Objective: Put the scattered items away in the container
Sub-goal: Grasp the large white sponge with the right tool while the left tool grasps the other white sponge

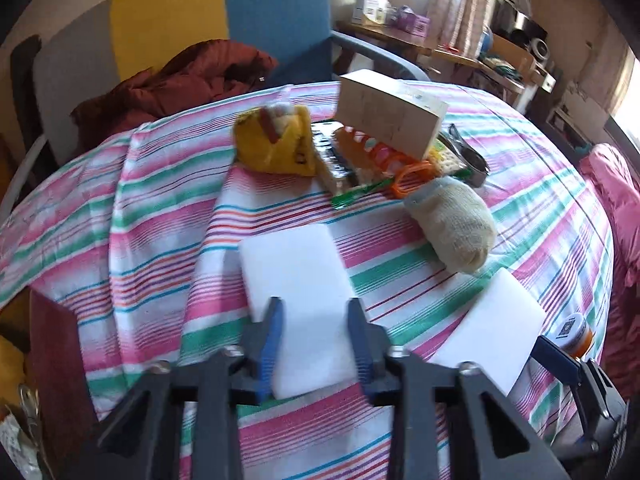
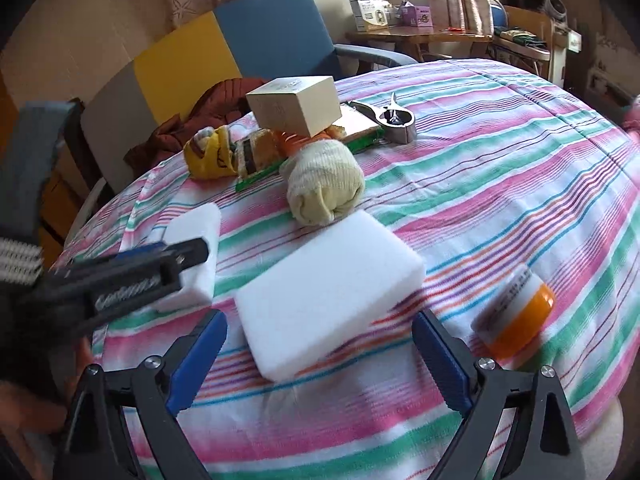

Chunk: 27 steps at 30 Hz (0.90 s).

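My left gripper [image 1: 314, 304] is shut on a white sponge block [image 1: 296, 280] on the striped tablecloth; it also shows in the right wrist view [image 2: 196, 256], gripper [image 2: 200, 250]. My right gripper [image 2: 320, 320] is open, its blue fingers either side of a second white sponge block [image 2: 328, 292], seen also in the left wrist view [image 1: 492, 336]. A rolled cream sock [image 2: 324, 180] lies beyond it. An orange-lidded jar [image 2: 516, 316] lies on its side to the right. No container is clearly visible.
At the back sits a pile: a beige box [image 1: 388, 116], a yellow pouch [image 1: 276, 140], snack packs [image 1: 344, 160], orange glasses [image 1: 412, 172], a metal clip [image 2: 396, 118]. A blue chair [image 1: 276, 20] with a brown jacket [image 1: 188, 76] stands behind the table.
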Motion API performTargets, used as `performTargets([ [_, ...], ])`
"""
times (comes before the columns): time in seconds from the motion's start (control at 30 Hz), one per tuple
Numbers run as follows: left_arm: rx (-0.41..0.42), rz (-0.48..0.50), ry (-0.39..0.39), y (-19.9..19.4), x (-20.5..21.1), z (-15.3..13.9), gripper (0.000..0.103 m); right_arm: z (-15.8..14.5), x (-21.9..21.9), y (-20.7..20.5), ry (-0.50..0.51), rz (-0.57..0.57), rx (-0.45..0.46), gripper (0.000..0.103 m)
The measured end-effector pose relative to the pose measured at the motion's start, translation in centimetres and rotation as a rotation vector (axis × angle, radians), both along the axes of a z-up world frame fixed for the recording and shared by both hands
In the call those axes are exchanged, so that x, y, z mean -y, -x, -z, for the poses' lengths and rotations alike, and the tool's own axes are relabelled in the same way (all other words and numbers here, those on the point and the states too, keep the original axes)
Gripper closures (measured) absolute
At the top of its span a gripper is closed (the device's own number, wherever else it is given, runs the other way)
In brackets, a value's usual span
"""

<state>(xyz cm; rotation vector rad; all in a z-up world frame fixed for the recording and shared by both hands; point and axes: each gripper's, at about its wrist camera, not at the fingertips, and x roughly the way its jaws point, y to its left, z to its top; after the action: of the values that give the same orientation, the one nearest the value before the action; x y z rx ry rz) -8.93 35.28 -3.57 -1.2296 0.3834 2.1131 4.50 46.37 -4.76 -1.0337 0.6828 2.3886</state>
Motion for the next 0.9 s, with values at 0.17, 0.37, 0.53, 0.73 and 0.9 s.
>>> performTargets([
  [0.17, 0.1, -0.051, -0.049, -0.1, 2.8, -0.1, 0.092, 0.7, -0.5, 2.9, -0.034, 0.023, 0.082, 0.006],
  [0.37, 0.125, -0.034, -0.073, -1.4, 3.9, 0.0, 0.092, 1.3, 0.7, 4.8, -0.16, -0.076, 0.161, 0.016],
  [0.53, 0.194, -0.067, -0.128, -0.8, 3.5, -0.7, 0.071, 1.0, 1.5, 2.4, -0.146, -0.187, 0.12, 0.02],
  [0.73, 0.144, -0.045, -0.022, -0.1, -0.1, -0.3, 0.062, 0.7, 1.0, -0.9, -0.068, -0.172, 0.088, 0.012],
  [0.9, 0.071, -0.021, 0.068, 0.4, -1.9, 0.1, 0.062, 0.4, -0.1, -1.6, 0.021, -0.098, 0.07, 0.008],
])
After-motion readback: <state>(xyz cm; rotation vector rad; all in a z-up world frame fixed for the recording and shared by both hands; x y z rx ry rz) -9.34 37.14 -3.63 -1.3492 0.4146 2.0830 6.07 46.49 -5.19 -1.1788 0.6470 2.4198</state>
